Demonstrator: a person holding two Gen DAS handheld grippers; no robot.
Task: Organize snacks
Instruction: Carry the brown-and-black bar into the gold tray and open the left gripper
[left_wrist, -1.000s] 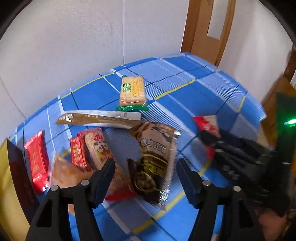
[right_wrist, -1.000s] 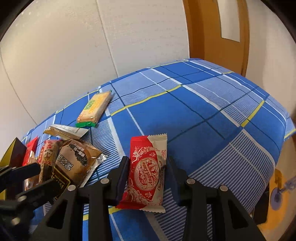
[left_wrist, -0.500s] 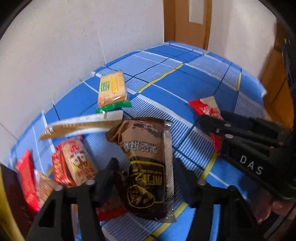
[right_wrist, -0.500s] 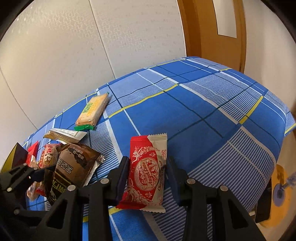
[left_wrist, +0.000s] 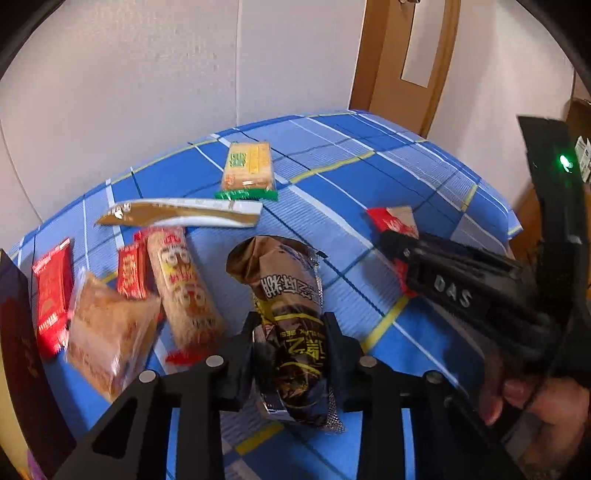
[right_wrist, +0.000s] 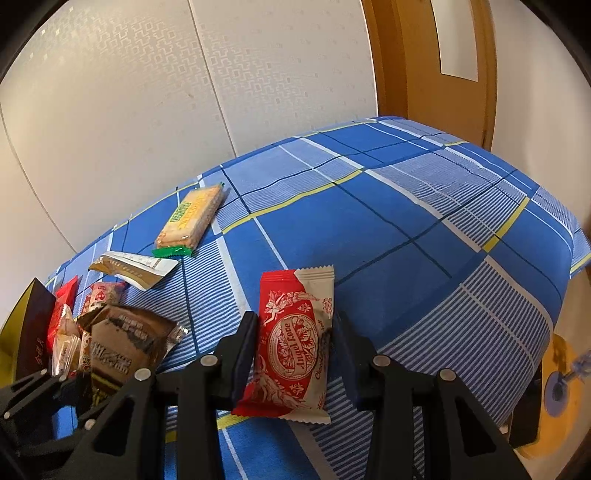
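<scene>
Both claws closed on snack packets; sorting barely begun

The left claw (left_wrist: 290, 350) has just been closing and pinches the brown packet (left_wrist: 291, 314); the right claw (right_wrist: 295, 354) grips the red-and-white packet (right_wrist: 295, 347); beyond and left, the cracker pack (left_wrist: 249, 168), a flat sachet (left_wrist: 181, 216) and red packets (left_wrist: 51, 291) lie loose on the blue checked surface (right_wrist: 424, 229); white walls and a wooden door (right_wrist: 436, 59) behind.

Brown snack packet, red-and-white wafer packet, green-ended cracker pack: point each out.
Brown snack packet (left_wrist: 291, 295), left wrist view, printed middle.
Red-and-white wafer packet (right_wrist: 295, 343), right wrist view, oval label.
Green-ended cracker pack (left_wrist: 248, 167), left wrist view, yellow face.
</scene>
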